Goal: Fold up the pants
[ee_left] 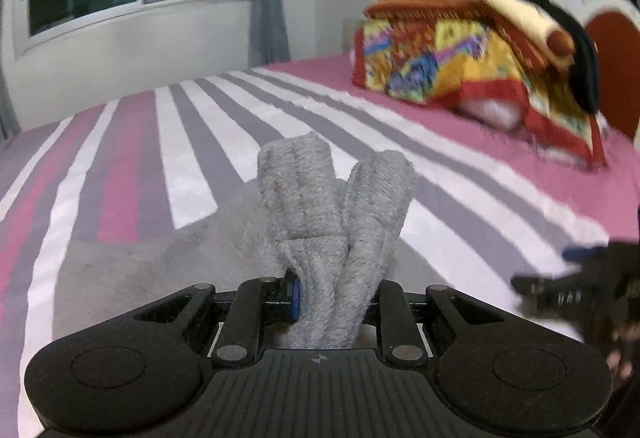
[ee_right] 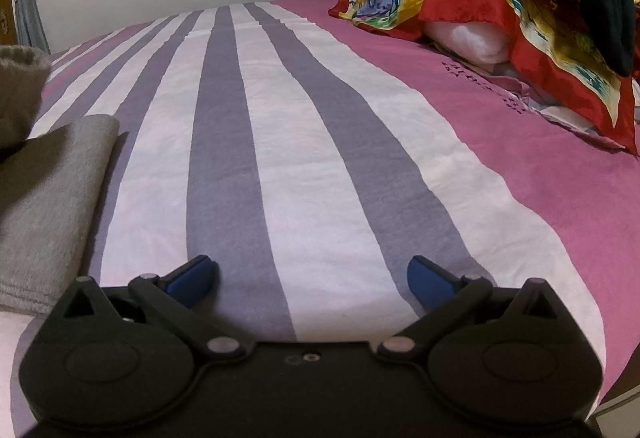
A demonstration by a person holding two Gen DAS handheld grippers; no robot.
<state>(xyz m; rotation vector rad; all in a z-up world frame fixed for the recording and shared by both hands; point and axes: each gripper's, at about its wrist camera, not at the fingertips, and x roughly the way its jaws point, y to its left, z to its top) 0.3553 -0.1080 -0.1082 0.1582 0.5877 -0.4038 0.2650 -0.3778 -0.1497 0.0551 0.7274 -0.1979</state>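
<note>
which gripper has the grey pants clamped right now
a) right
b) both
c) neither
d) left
d: in the left wrist view the left gripper is shut on a bunched end of the grey pants, while in the right wrist view the right gripper stands wide open over the striped bedsheet with nothing between its fingers.

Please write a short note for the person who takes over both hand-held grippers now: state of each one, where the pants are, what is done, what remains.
Left hand-held gripper: shut on the ribbed cuffs of the grey pants, lifted over the striped bed.
Right hand-held gripper: open, empty, low over the bed.
The rest of the pants lies flat, at the left in the right wrist view.
Done: cuffs gathered. Left: probably lay them over the flat part and smooth it.
</note>
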